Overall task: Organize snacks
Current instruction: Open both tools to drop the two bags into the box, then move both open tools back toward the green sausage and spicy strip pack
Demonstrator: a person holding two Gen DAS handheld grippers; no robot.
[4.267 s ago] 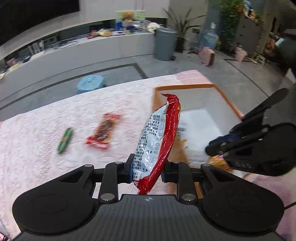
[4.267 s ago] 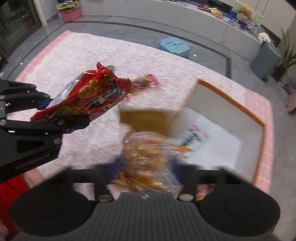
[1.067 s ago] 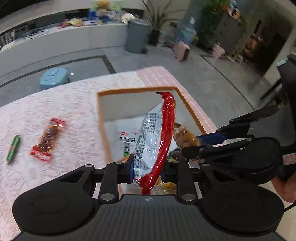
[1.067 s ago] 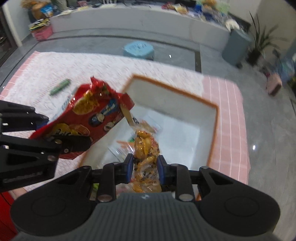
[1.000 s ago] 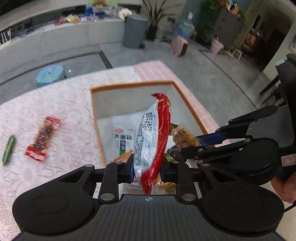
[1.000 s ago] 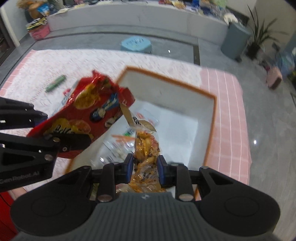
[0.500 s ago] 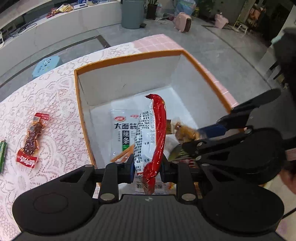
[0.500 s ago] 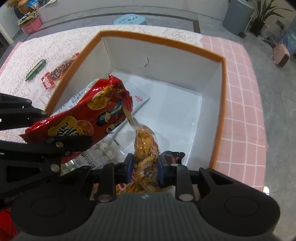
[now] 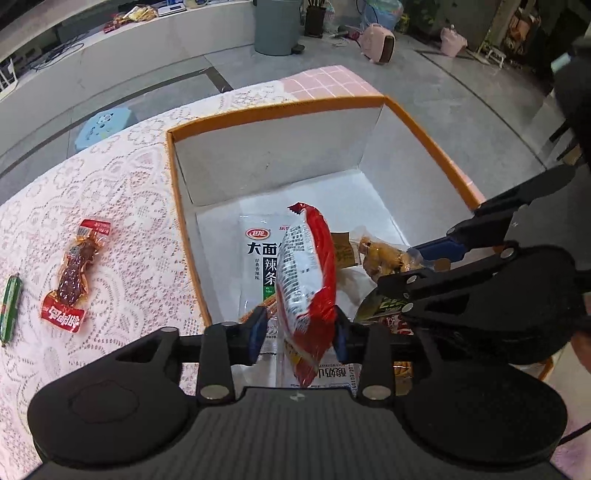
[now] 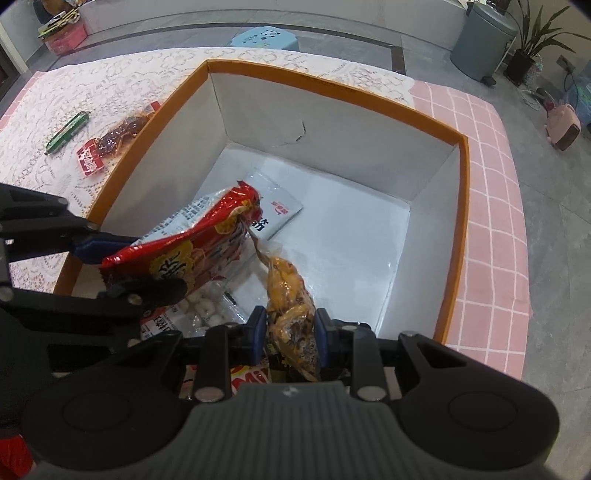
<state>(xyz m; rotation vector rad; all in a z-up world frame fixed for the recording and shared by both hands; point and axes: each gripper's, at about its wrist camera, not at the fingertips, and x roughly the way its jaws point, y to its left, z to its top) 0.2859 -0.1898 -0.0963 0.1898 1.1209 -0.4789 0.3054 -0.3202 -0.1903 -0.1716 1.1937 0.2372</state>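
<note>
Both grippers hang inside the orange-rimmed white box (image 9: 280,110) (image 10: 332,88). My left gripper (image 9: 297,330) has its jaws opening. The red snack bag (image 9: 306,266) (image 10: 192,254) still stands between them, leaning on the right pad, with a gap at the left pad. My right gripper (image 10: 288,332) is shut on a clear packet of yellow snacks (image 10: 290,295) (image 9: 384,254). A white noodle-snack packet (image 9: 258,251) and other packets lie on the box floor beneath. On the lace cloth left of the box lie a red jerky packet (image 9: 74,273) (image 10: 107,144) and a green stick (image 9: 9,308) (image 10: 68,131).
The box stands at the table's right end on a pink checked cloth (image 10: 491,206). Beyond the table are a blue stool (image 9: 105,123), a grey bin (image 9: 277,26) and a long white counter. A person's hand (image 9: 580,347) shows at the right edge.
Both grippers have sunk from above the box down into it. The left jaws have spread apart and the red bag now leans loose between them. The right grip is unchanged.
</note>
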